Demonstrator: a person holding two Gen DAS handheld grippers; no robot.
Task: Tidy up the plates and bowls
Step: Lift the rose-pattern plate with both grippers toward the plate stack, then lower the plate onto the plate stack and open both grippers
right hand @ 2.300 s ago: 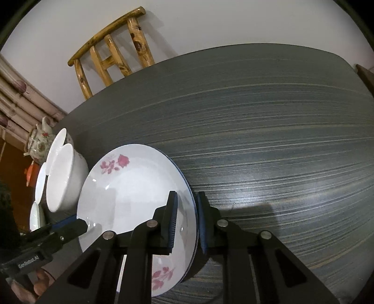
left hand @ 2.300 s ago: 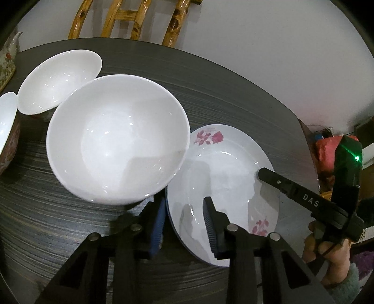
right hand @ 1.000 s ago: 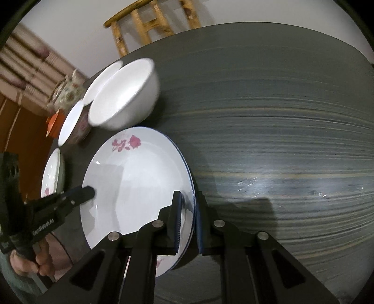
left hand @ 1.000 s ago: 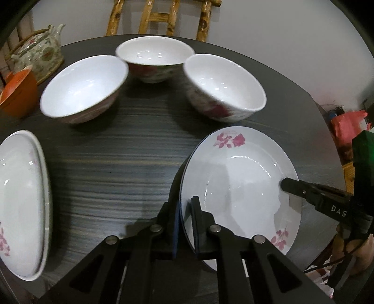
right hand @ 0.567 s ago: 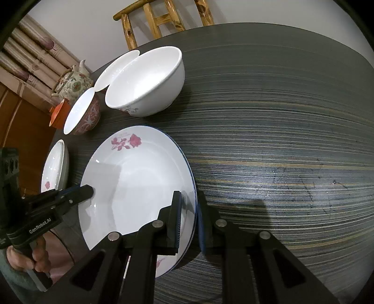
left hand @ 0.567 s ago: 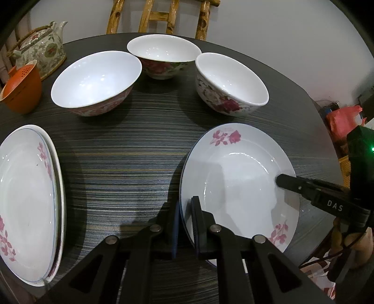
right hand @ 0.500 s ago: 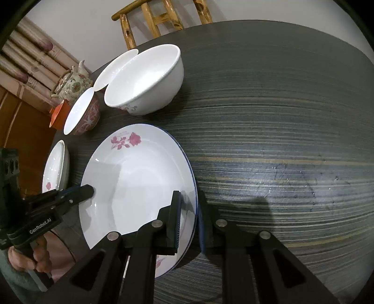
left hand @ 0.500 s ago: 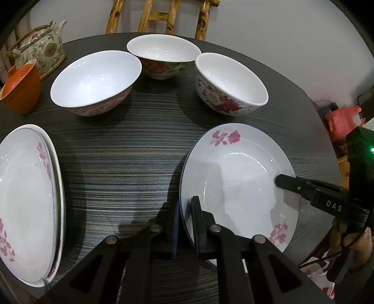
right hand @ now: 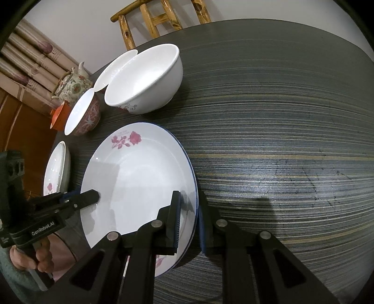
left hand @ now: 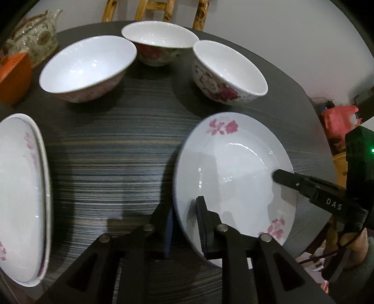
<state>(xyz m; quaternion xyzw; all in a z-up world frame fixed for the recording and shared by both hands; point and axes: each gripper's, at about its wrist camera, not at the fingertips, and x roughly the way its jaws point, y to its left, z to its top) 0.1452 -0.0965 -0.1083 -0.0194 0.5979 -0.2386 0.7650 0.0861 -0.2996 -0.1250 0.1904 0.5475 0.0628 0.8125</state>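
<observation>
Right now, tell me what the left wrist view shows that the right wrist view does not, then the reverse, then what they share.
Only the left wrist view: a red bag beyond the table's far right edge.

Only the right wrist view: a striped curtain and a brown wooden cabinet behind the dishes.

Both: the dark table, the flowered plate nearest the cameras, the stacked plates off to one side, the bowls, the teapot, the orange cup and the wooden chair.

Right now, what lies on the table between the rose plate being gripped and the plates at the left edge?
Bare dark tabletop only, left wrist view, between rose plate and left plates.
</observation>
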